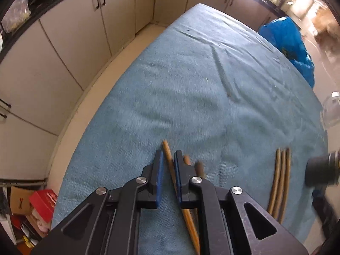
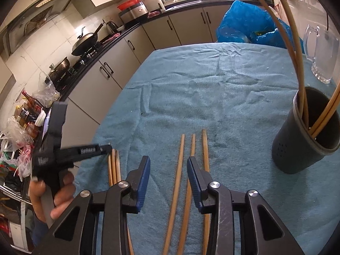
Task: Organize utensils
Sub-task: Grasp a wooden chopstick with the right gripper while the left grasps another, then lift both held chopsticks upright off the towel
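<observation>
While the left claw (image 1: pixel 169 165) is pinched down on one chopstick (image 1: pixel 167 155) on the blue cloth (image 1: pixel 191 85), the right claw (image 2: pixel 168 170) hangs half open over three loose sticks (image 2: pixel 192 170), gripping nothing. Farther right, a dark holder (image 2: pixel 306 140) on the table has a few sticks in it.

Centre and upper left of the blue cloth (image 2: pixel 191 89) lie open in the right wrist view. Obstructions stand at right: dark holder (image 2: pixel 306 140) with leaning chopsticks (image 2: pixel 293 48), glass mug (image 2: pixel 320 59), blue bag (image 2: pixel 244 25) behind.
</observation>
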